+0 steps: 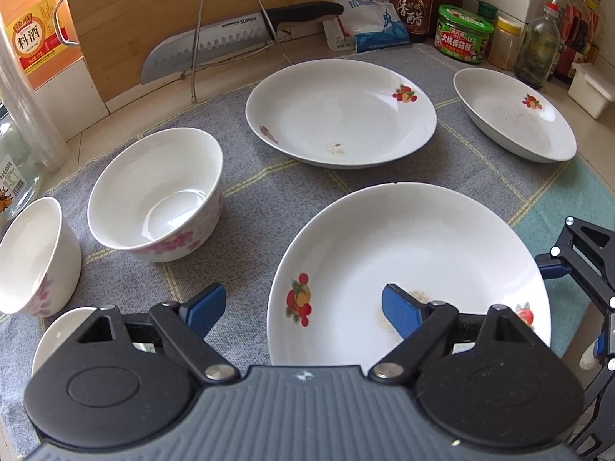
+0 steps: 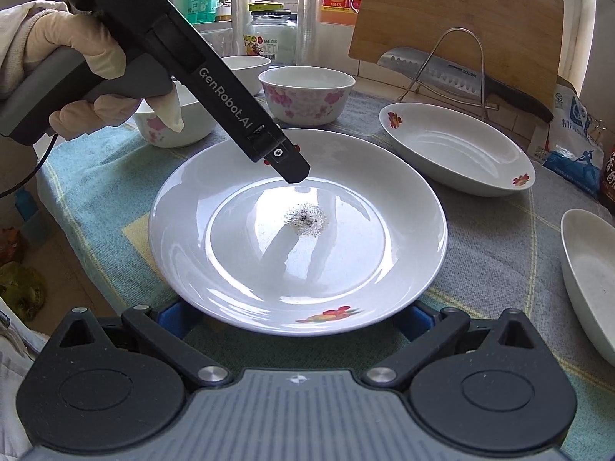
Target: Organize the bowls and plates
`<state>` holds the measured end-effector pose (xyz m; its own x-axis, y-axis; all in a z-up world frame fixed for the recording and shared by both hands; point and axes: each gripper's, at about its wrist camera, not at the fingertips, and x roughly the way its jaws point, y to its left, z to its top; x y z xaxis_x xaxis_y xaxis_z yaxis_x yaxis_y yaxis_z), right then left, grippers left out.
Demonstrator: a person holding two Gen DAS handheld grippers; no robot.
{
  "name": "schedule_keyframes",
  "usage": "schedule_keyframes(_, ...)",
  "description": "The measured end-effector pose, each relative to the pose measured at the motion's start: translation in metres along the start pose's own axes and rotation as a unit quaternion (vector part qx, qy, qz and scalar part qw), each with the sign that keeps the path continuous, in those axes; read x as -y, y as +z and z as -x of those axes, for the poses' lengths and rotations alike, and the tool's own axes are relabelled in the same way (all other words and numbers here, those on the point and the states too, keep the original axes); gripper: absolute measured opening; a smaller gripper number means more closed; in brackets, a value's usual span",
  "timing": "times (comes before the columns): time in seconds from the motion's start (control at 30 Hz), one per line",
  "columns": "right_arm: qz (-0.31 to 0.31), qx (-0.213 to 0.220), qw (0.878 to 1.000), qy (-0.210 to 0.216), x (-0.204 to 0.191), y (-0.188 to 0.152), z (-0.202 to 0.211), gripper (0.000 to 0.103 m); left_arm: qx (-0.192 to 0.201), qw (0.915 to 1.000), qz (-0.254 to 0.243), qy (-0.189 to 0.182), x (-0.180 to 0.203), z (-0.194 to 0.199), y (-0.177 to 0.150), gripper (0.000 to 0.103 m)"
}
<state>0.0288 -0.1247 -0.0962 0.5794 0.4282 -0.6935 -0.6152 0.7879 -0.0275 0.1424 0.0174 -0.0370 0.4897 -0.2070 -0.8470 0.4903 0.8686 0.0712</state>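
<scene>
The near plate (image 2: 298, 230) lies just ahead of the right gripper (image 2: 296, 317), whose jaws stand wide, straddling its closest rim without pinching it. The left gripper (image 1: 303, 303) hovers, also spread and empty, over that plate's far side. To lift cleanly, I'd slide one blue pad under the lip, pinch the rim squarely, and keep it level. Two more plates (image 1: 340, 111) and the bowls (image 1: 157, 192) wait beyond on the cloth (image 1: 269, 188).

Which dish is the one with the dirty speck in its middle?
Find the grey cloth on the counter. The nearest plate, between both tools, is it. Alone among the plates, it has grey crumbs at its centre.
</scene>
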Motion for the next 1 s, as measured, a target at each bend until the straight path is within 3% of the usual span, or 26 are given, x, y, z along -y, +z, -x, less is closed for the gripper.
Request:
schedule_keyframes(0.53, 0.0, -0.003, 1.0, 0.0, -0.001, 0.001, -0.001, 0.103, -0.044, 0.9967, 0.003, -0.067, -0.015, -0.022, 0.007, 0.083)
schedule_keyframes(1.0, -0.001, 0.02, 1.0, -0.002, -0.003, -0.006, 0.001, 0.103, -0.089, 0.9841, -0.049, -0.146, -0.012, -0.03, 0.026, 0.073)
